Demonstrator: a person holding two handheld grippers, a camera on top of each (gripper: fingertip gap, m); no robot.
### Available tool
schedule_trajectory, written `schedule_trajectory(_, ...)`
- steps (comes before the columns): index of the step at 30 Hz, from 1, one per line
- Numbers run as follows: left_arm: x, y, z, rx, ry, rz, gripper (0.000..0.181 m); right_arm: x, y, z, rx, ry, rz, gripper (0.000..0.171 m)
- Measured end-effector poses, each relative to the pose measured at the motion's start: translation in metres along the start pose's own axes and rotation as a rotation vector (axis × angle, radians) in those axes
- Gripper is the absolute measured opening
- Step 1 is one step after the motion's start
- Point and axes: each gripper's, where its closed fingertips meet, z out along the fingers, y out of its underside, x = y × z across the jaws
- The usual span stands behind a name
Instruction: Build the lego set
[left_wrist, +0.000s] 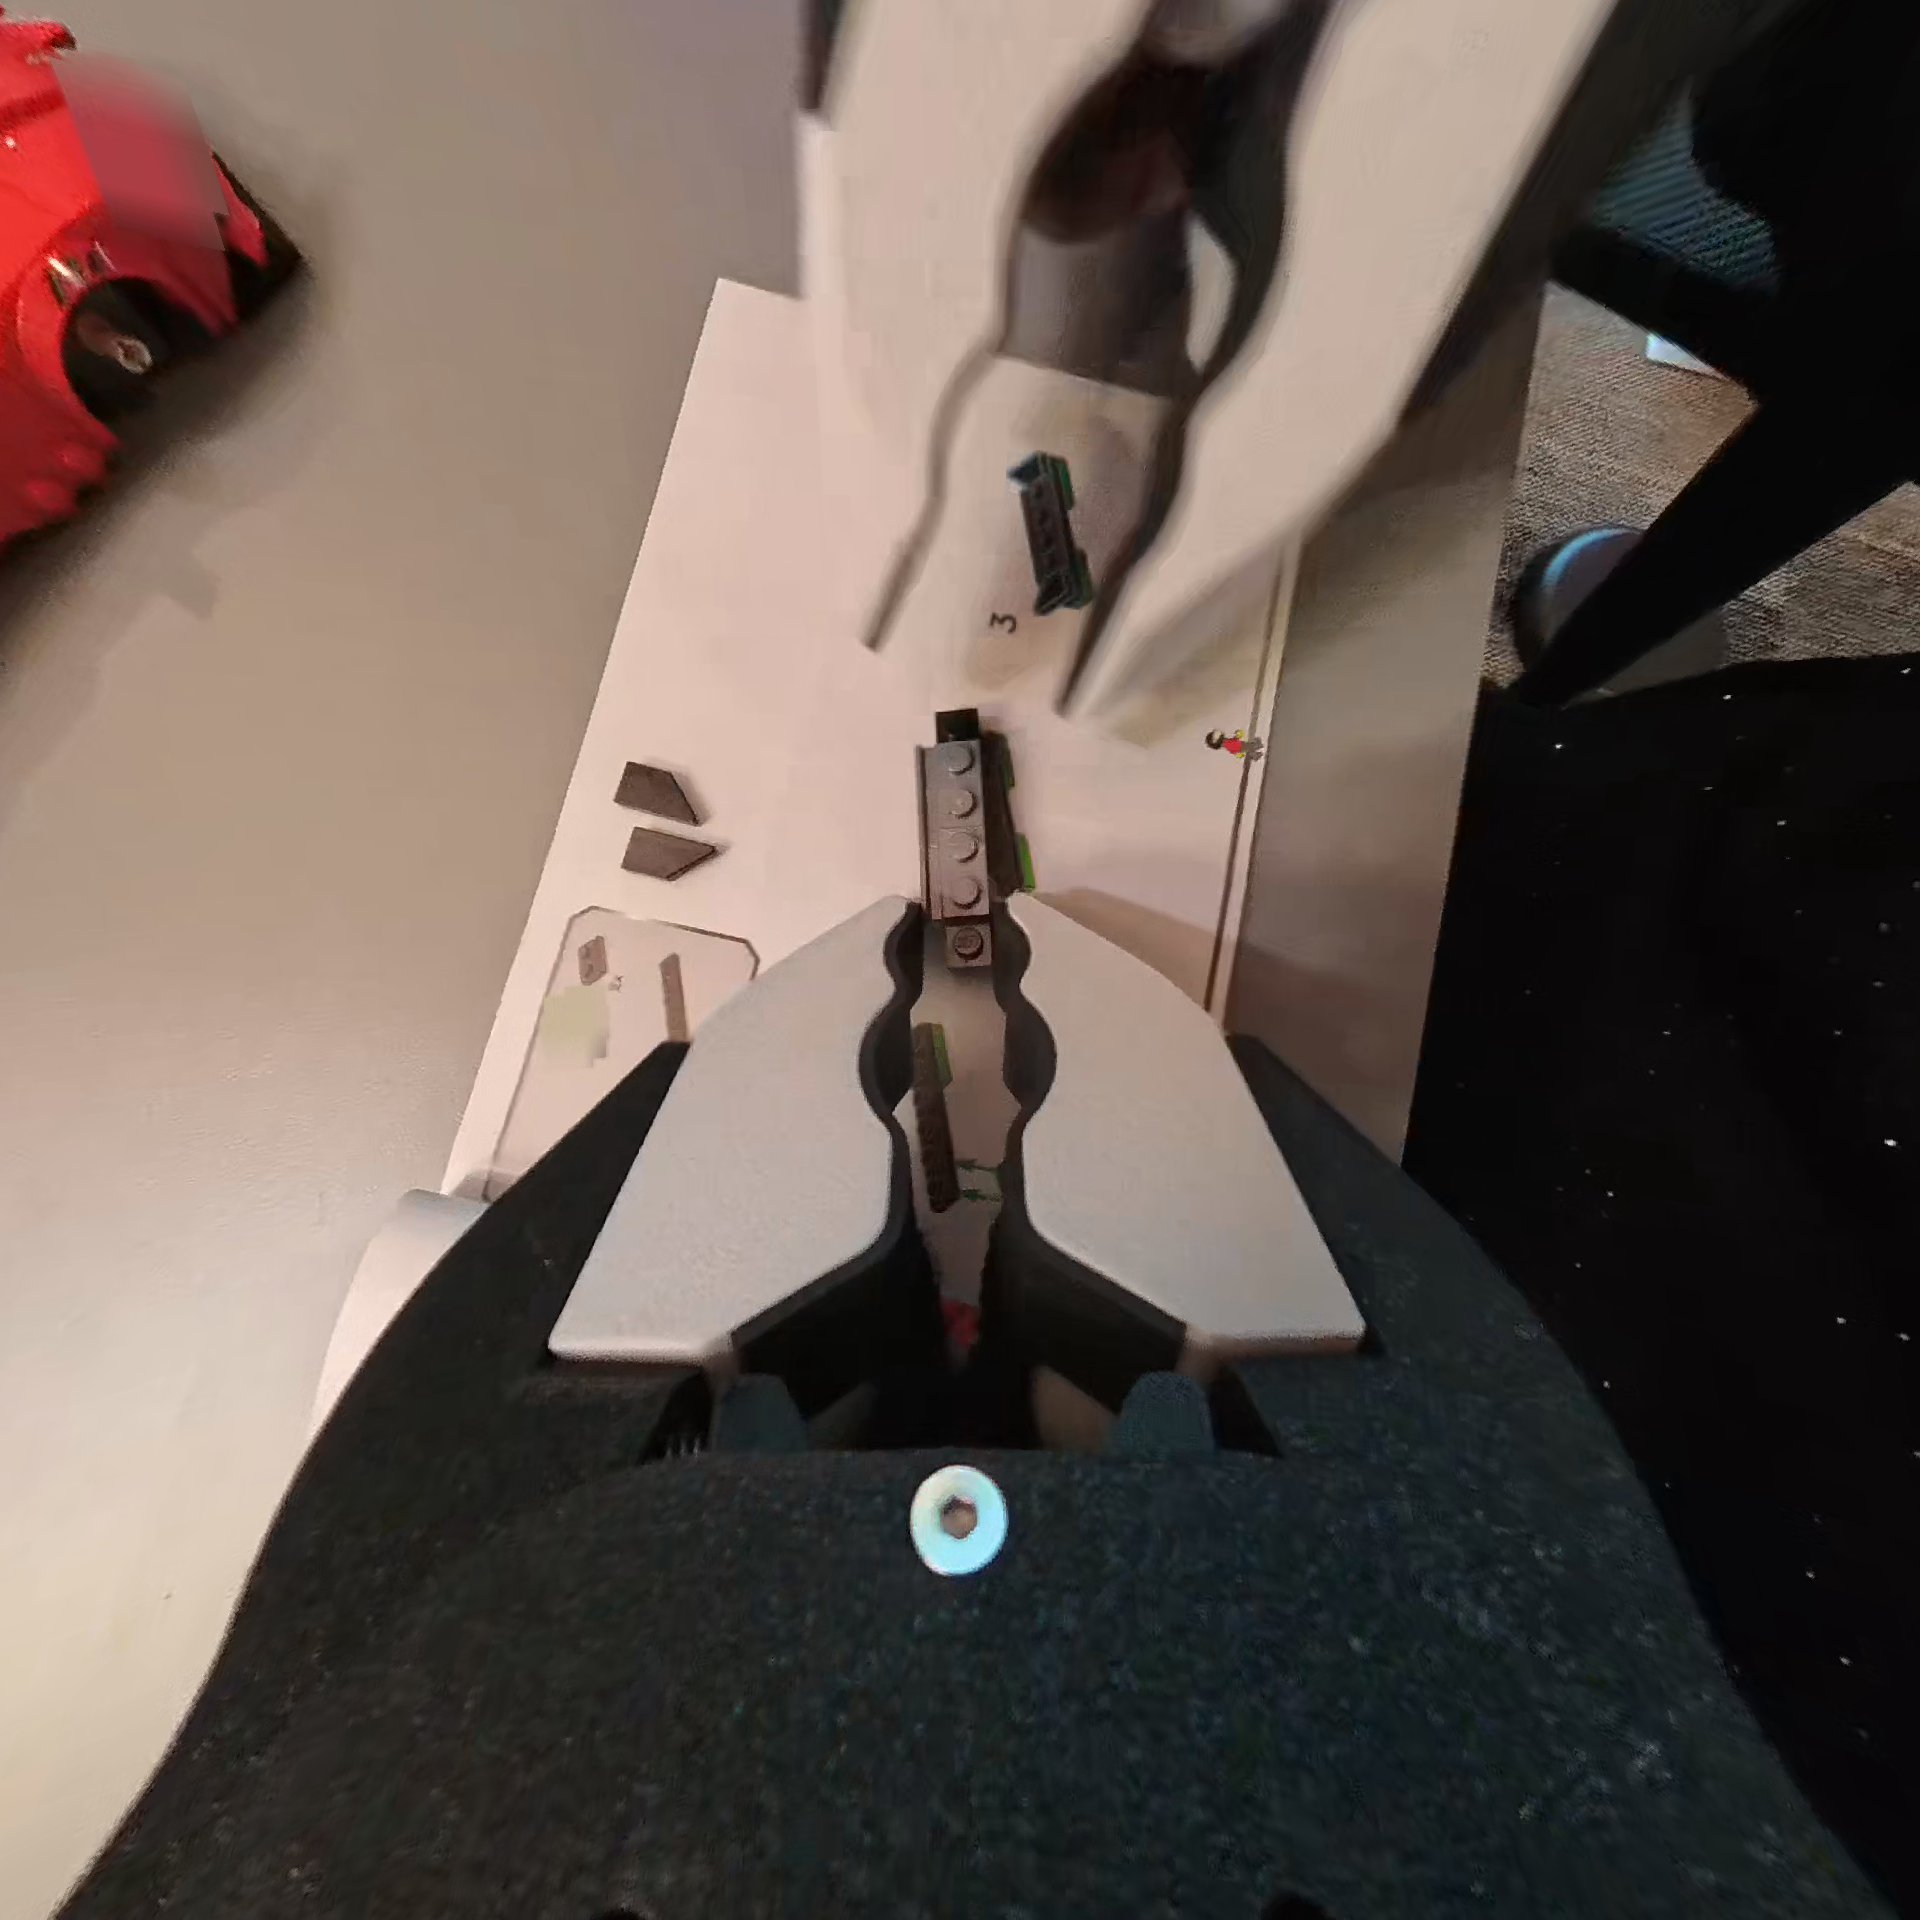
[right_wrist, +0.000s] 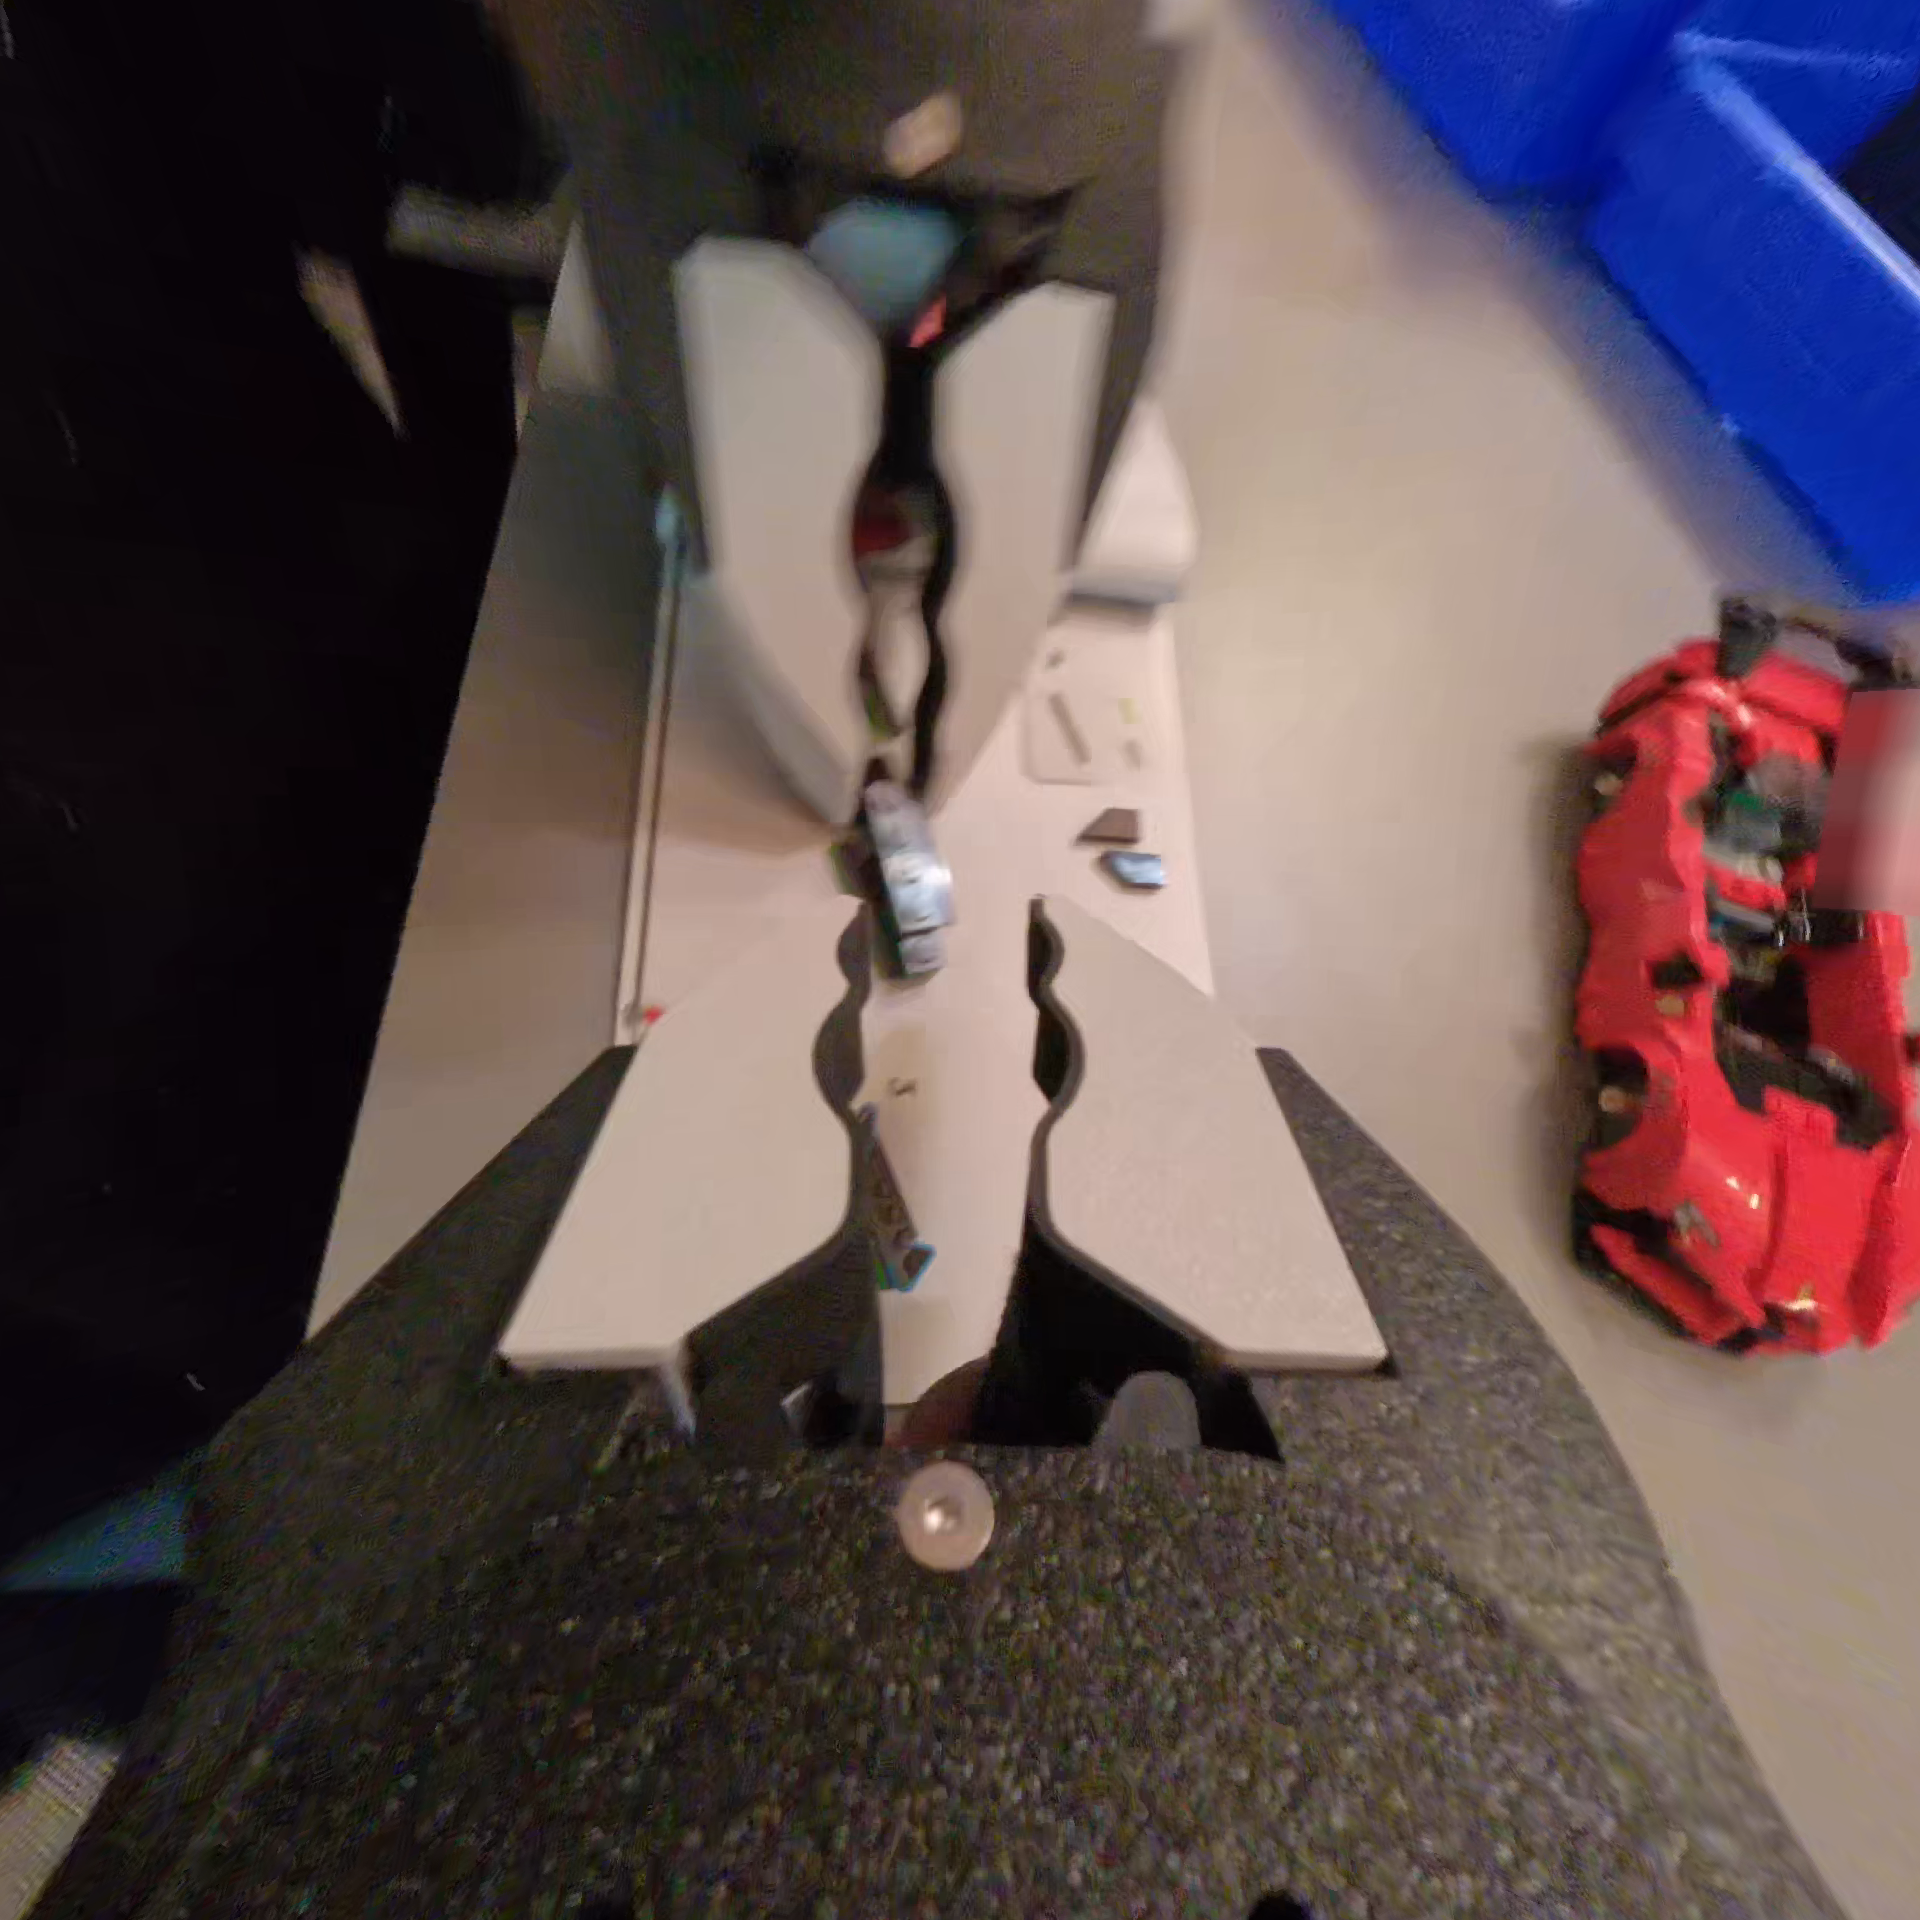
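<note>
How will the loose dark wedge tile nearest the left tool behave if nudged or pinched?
The dark wedge tile lies flat on the instruction booklet, so it will probably slide, not roll or tip. It looks thin and low, likely hard to pinch from the sides. Its glossy top in the right wrist view suggests it is slippery. Likely rigid and light.

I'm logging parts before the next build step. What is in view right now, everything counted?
Brick strip: one, dark grey with green bits, on the instruction booklet, near end between the left tongs' tips.
Wedge tiles: two, dark grey, loose on the booklet, left of the strip.
Instruction booklet: one, white, open on the table.
Model car: one, red, on the table.
Bin: one, blue, far corner.
Table: one, grey.
Left tongs: closed on the strip.
Right tongs: open, empty, blurred.
</note>
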Motion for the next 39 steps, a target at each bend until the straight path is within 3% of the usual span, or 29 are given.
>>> schedule_trajectory(4, 0.003, -0.001, -0.001, 0.018, 0.020, -0.034, 0.024, 0.031, 0.007, 0.004, -0.045, 0.003, 0.201, 0.012)
schedule_trajectory(8, 0.002, -0.002, -0.007, 0.055, 0.039, -0.070, 0.027, 0.038, 0.020, 0.024, -0.163, -0.031, 0.143, 0.014)
schedule_trajectory(15, -0.007, 0.001, -0.026, 0.122, 0.015, -0.098, 0.028, 0.043, 0.010, 0.039, -0.157, -0.099, 0.110, 0.022)
schedule_trajectory(21, -0.013, -0.008, -0.037, 0.232, 0.025, -0.140, 0.026, 0.039, 0.012, 0.042, -0.175, -0.136, 0.066, 0.012)
schedule_trajectory(28, -0.027, -0.021, -0.056, 0.411, 0.050, -0.274, 0.024, 0.043, 0.002, 0.018, -0.123, -0.049, -0.015, 0.012)
schedule_trajectory(39, -0.020, -0.039, -0.059, 0.517, 0.131, -0.316, 0.016, 0.033, -0.020, -0.033, 0.034, 0.149, -0.033, 0.012)
